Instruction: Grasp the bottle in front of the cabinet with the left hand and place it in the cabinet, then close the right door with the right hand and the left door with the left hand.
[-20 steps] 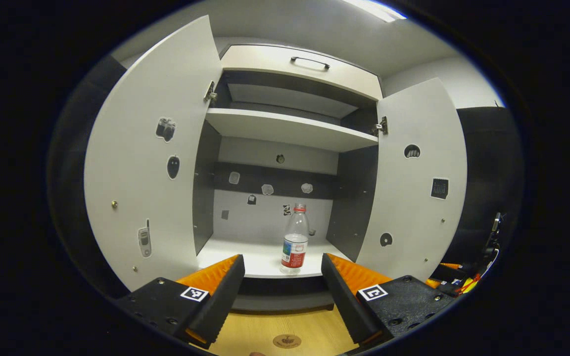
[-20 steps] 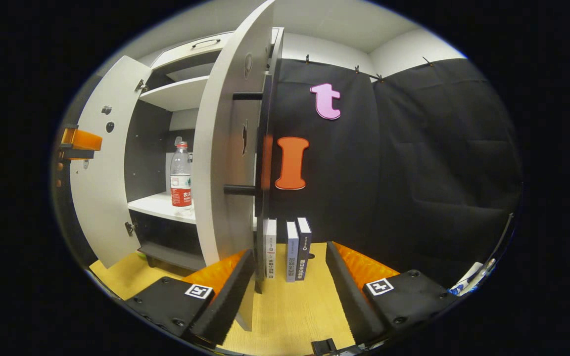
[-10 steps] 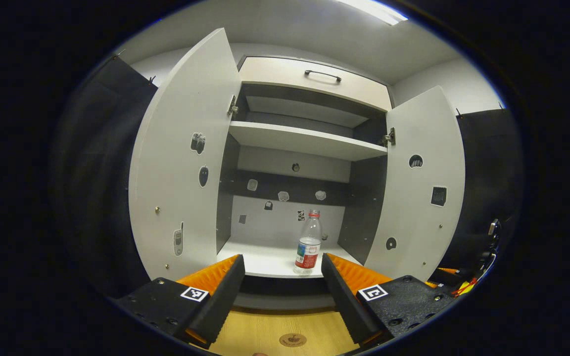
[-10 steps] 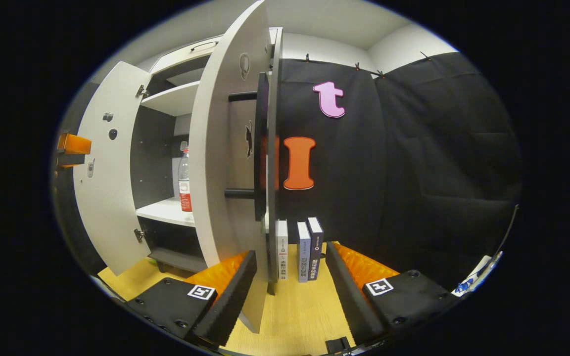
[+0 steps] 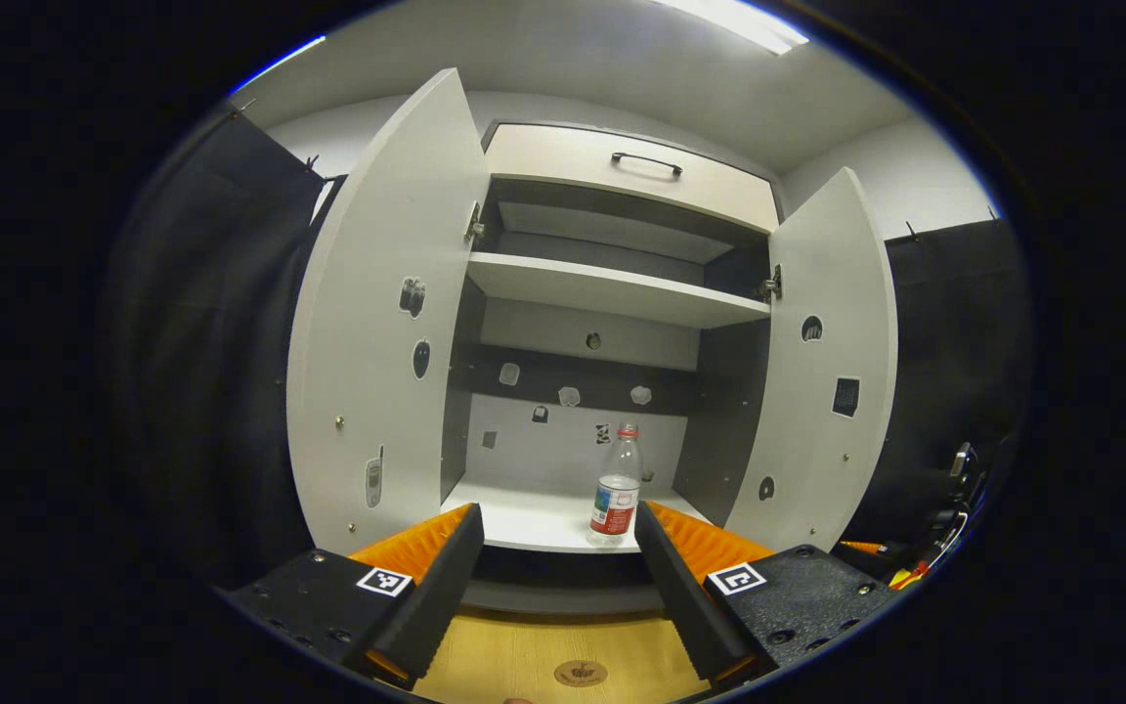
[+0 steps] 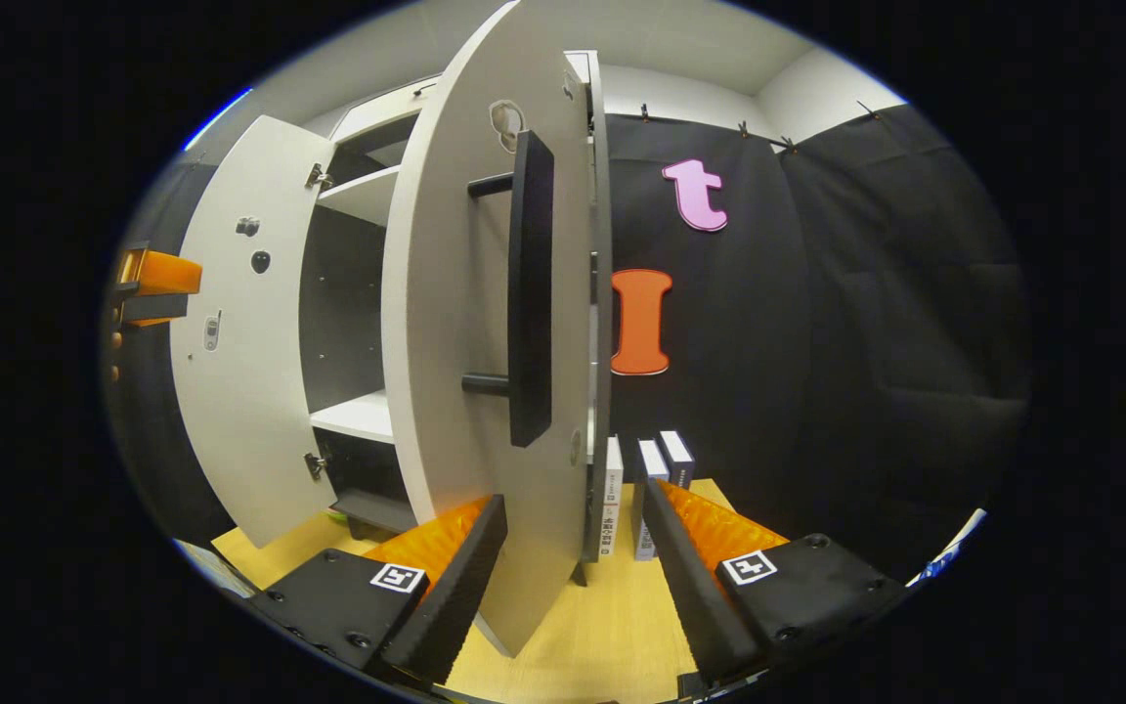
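Left gripper view, clear red-labelled bottle [image 5: 616, 486] upright

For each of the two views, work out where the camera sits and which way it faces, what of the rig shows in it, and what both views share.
Left gripper view: rides the left gripper, facing straight into the open cabinet at the bottle on the lower shelf; its own open fingers show.
Right gripper view: rides the right gripper, beside the right door, facing its handle and outer face; its own open fingers show, the left gripper farther off.
Shared: cabinet, left door, right door.
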